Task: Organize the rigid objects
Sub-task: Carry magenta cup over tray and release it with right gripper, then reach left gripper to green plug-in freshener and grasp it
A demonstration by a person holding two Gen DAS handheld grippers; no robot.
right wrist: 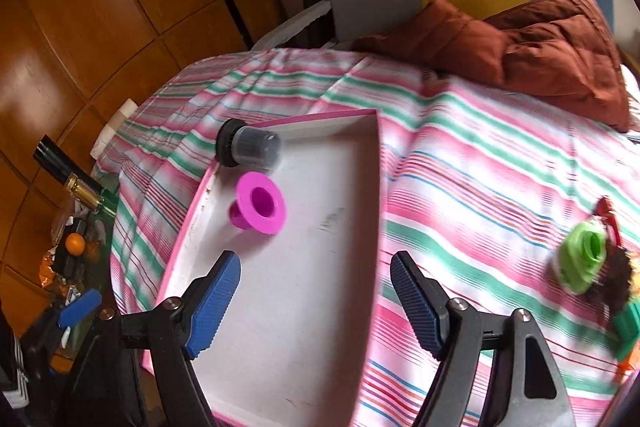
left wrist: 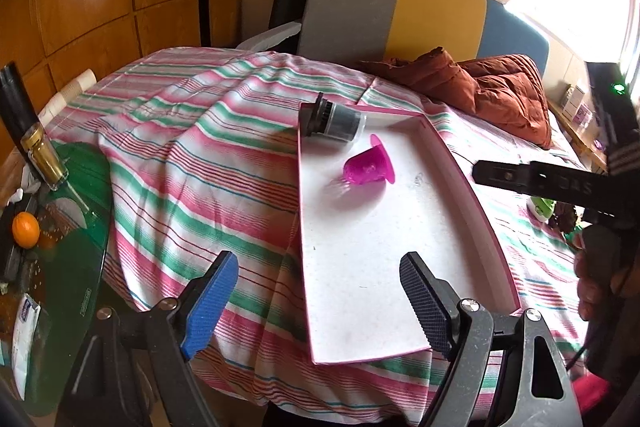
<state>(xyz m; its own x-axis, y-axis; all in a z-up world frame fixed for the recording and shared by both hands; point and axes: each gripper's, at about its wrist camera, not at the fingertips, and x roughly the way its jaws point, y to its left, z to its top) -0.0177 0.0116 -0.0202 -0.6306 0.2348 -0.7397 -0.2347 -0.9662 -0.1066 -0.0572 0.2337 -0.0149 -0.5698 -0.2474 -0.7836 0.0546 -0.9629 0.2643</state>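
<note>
A magenta flanged cup (right wrist: 258,203) lay tipped in the white tray (right wrist: 304,307) beside a dark cylinder (right wrist: 250,148). Both grippers, left (left wrist: 318,301) and right (right wrist: 316,301), stood spread, gripping nothing.

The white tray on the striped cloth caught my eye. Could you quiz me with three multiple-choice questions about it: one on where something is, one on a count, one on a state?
1. Where does the green piece lie?
A. in the tray
B. on the striped cloth, outside the tray
C. on the glass table

2. How many things lie in the tray?
A. two
B. four
C. none

3. How does the right gripper stand?
A. shut on the pink cup
B. shut on the tray's rim
C. open, holding nothing

Answers:
1 B, it lies right of the tray on the cloth.
2 A, only the pink cup and the dark canister.
3 C, nothing sits between its spread pads.
</note>
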